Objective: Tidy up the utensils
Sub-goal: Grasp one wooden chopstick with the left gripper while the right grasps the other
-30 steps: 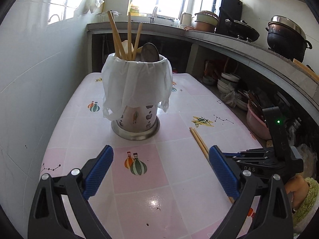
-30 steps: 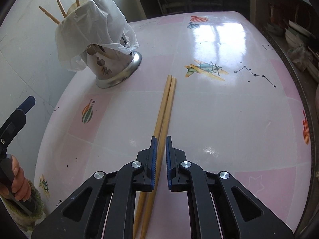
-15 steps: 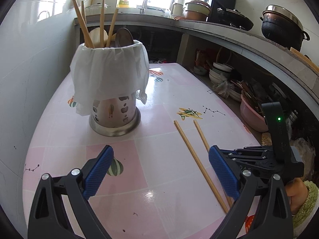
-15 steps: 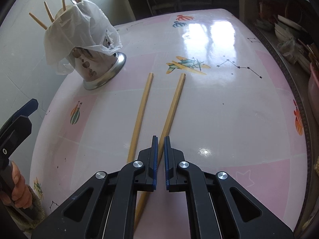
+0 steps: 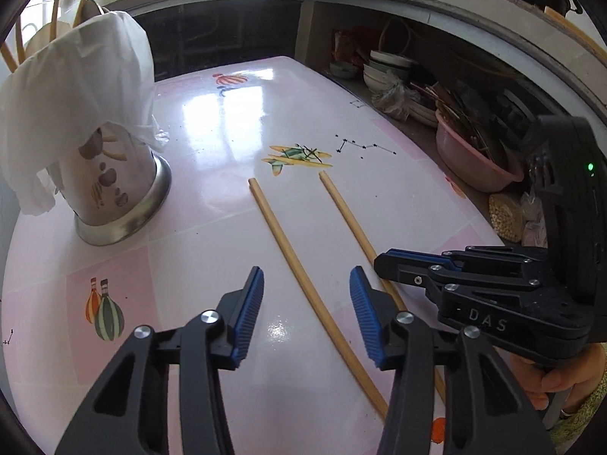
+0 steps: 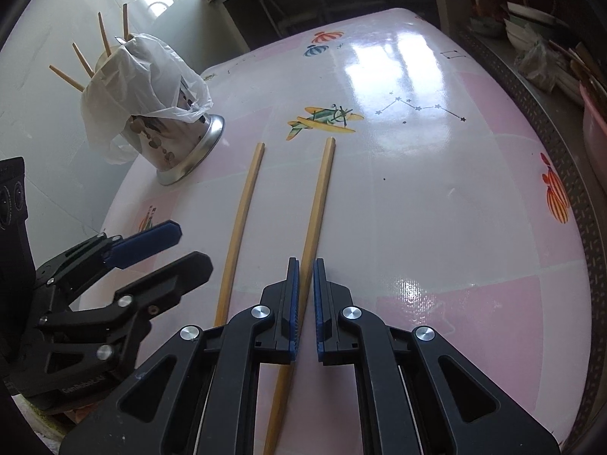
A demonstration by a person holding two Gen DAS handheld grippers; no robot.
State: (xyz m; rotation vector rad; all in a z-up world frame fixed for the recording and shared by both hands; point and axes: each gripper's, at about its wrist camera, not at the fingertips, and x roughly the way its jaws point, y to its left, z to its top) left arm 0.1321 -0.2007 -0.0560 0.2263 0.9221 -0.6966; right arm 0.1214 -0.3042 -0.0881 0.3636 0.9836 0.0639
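Note:
Two wooden chopsticks lie apart on the pink table (image 5: 227, 132). The left chopstick (image 5: 280, 235) (image 6: 242, 212) runs between the blue pads of my left gripper (image 5: 307, 318) (image 6: 193, 248). Its jaws are closing, and a gap still shows on each side of the stick. My right gripper (image 6: 305, 303) (image 5: 379, 261) is shut on the right chopstick (image 6: 320, 197) (image 5: 341, 208), which fills the slit between its pads. A steel utensil holder (image 5: 114, 189) (image 6: 178, 144), draped with a white plastic bag and holding several chopsticks, stands at the far left.
A tiled wall runs along the table's left side. Under the counter to the right are stacked bowls (image 5: 383, 68) and a pink basin (image 5: 466, 159). A person's hand (image 5: 561, 379) grips the right gripper's handle.
The chopsticks, side by side a second ago, now lie apart. My left gripper moved right and down over the left chopstick and its jaws narrowed. The right gripper stayed shut.

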